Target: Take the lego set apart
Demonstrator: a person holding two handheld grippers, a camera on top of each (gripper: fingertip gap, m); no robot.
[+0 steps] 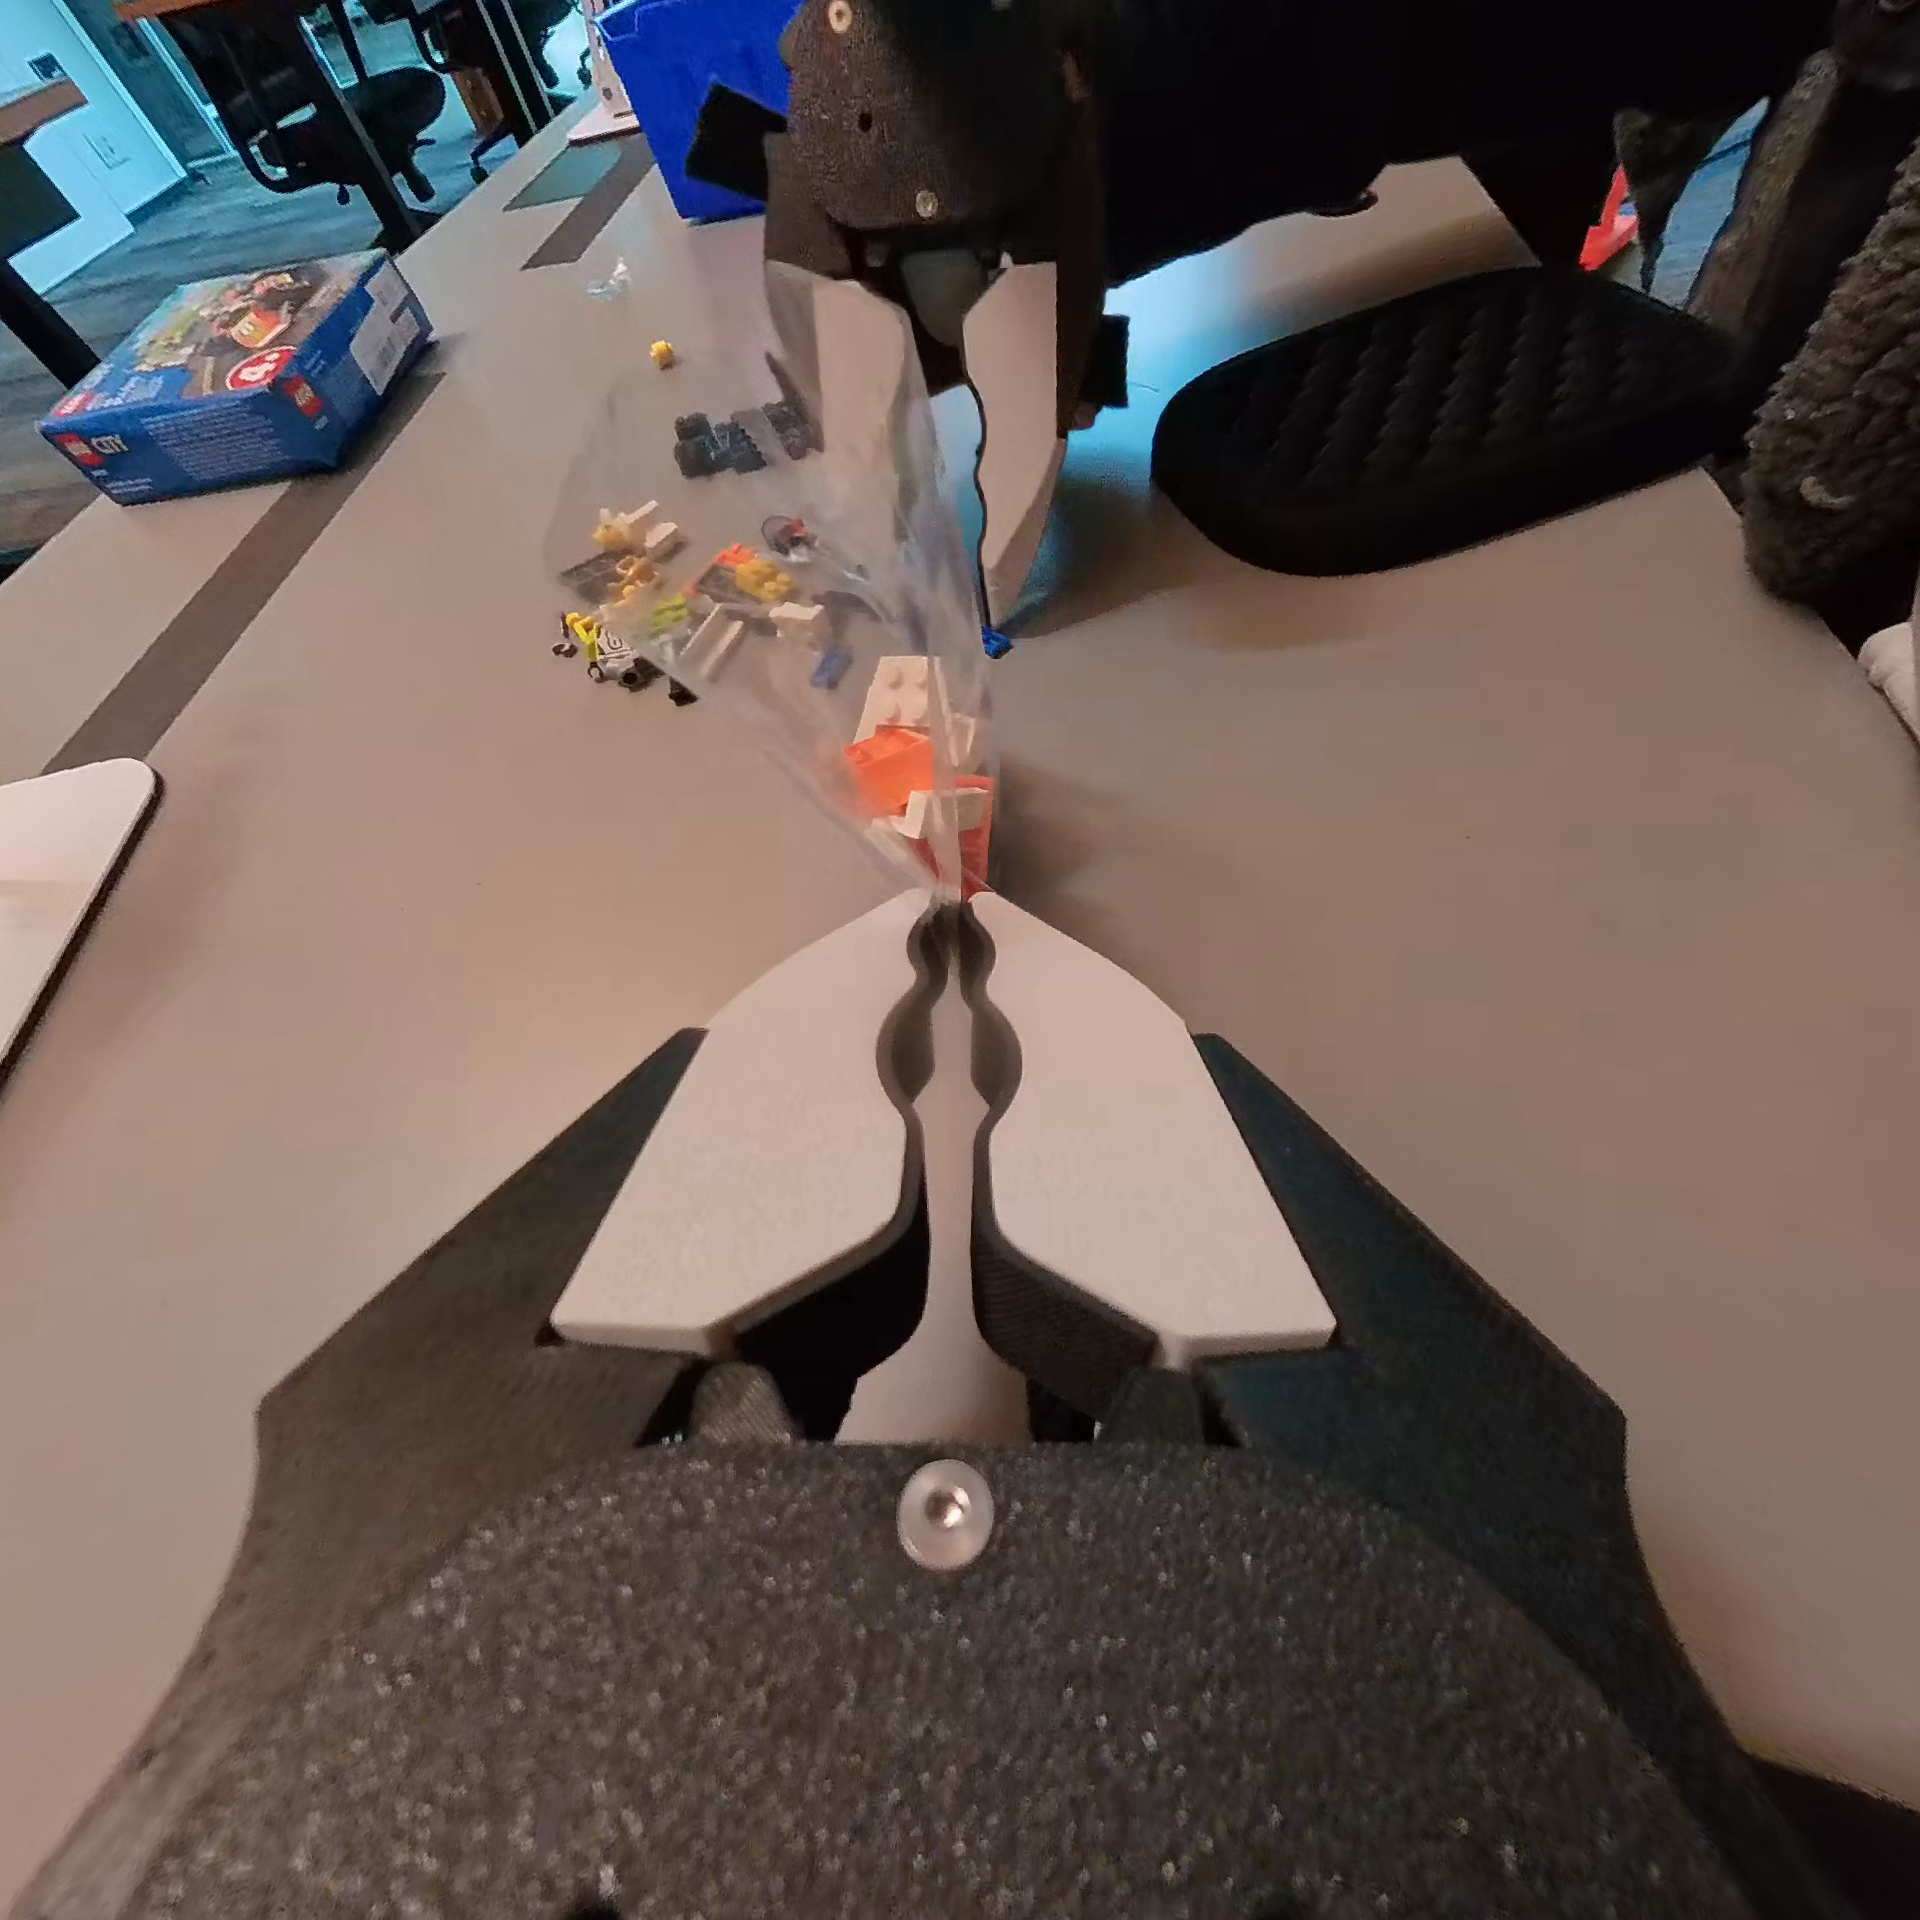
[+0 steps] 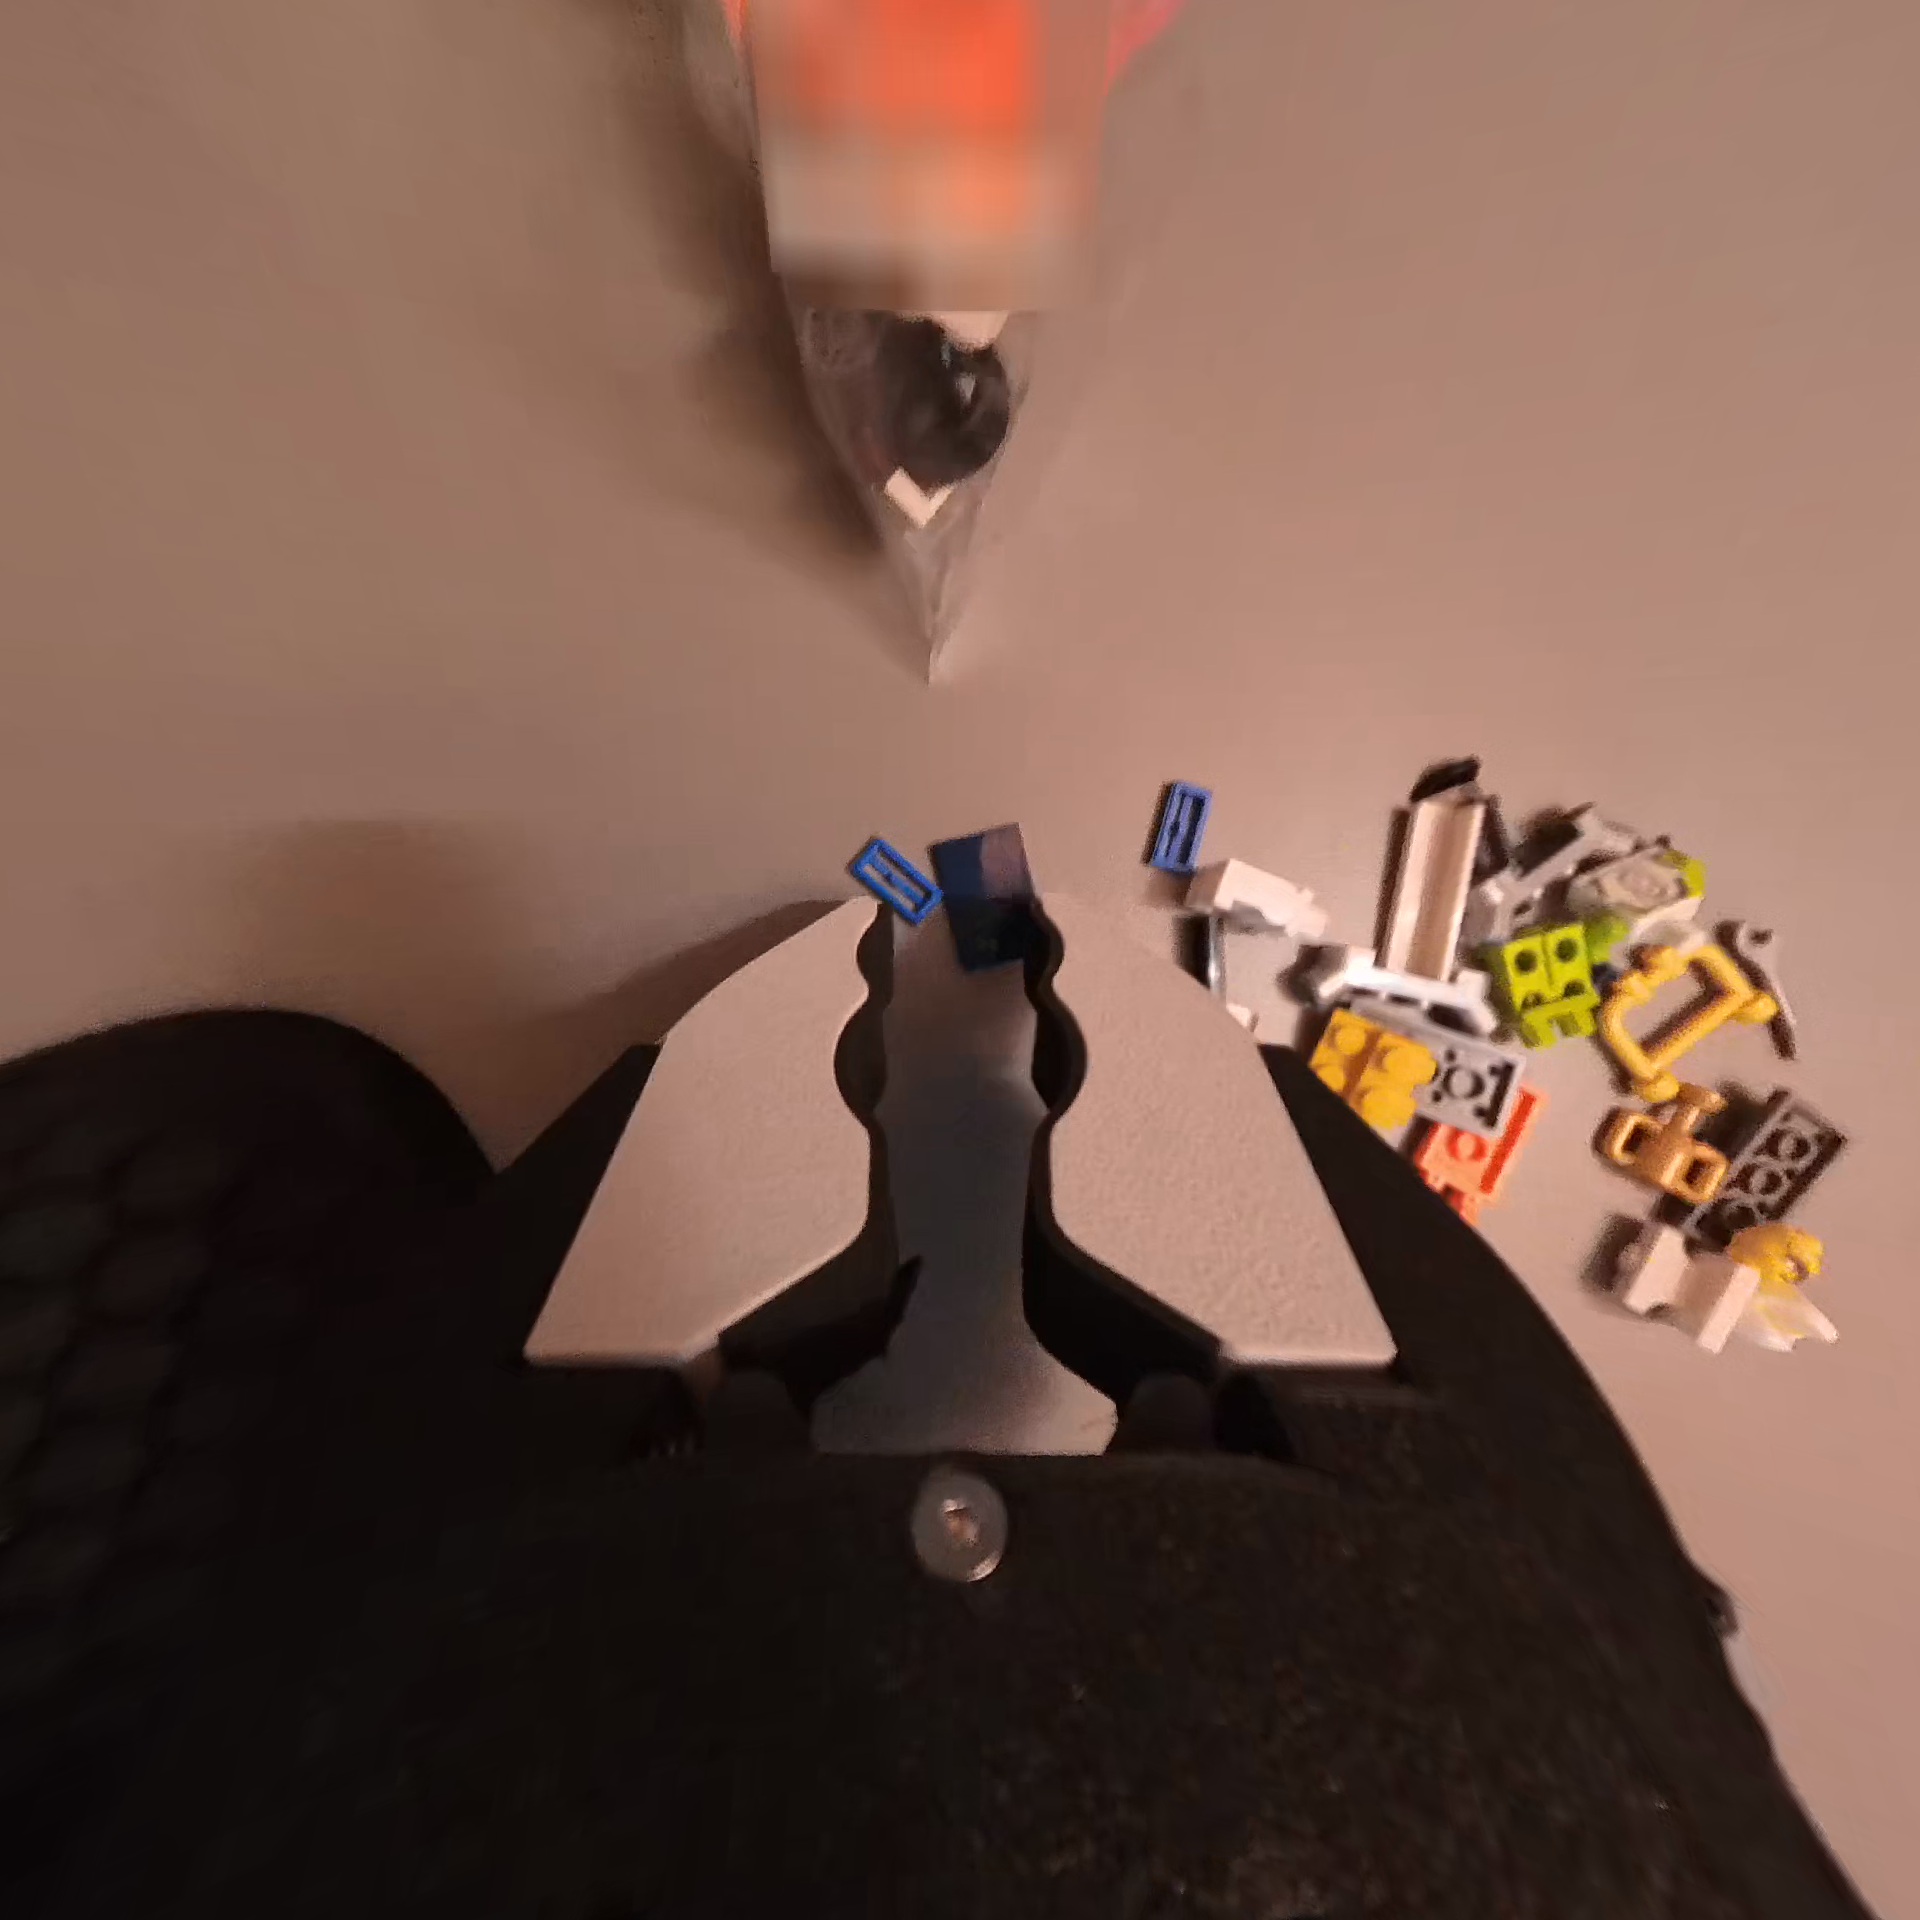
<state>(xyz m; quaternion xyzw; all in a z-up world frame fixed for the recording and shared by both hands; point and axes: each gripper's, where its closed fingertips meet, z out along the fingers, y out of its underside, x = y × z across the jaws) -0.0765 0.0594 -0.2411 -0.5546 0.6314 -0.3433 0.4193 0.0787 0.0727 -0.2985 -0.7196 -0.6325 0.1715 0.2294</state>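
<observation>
My left gripper (image 1: pixel 951 914) is shut on the corner of a clear plastic bag (image 1: pixel 831 582), held up off the grey table (image 1: pixel 1351 831). Orange and white lego pieces (image 1: pixel 914 769) sit in the bag's lower end. The bag also shows, blurred, in the right wrist view (image 2: pixel 914 436). My right gripper (image 2: pixel 961 914) points down at the table with its jaws partly open. A dark blue piece (image 2: pixel 982 899) lies between its tips, against the right finger. A small blue tile (image 2: pixel 894 881) lies by the left tip. The right gripper also shows in the left wrist view (image 1: pixel 987 613).
Loose lego pieces lie in a pile (image 2: pixel 1558 1039), also seen behind the bag (image 1: pixel 675 603). Another blue tile (image 2: pixel 1179 826) lies apart from them. Black pieces (image 1: pixel 738 436), a yellow piece (image 1: pixel 662 354), a blue lego box (image 1: pixel 239 384), a blue bin (image 1: pixel 686 94) and a black chair seat (image 1: pixel 1434 416) are farther off. The left gripper's tips are roughly 15 cm from the right gripper's.
</observation>
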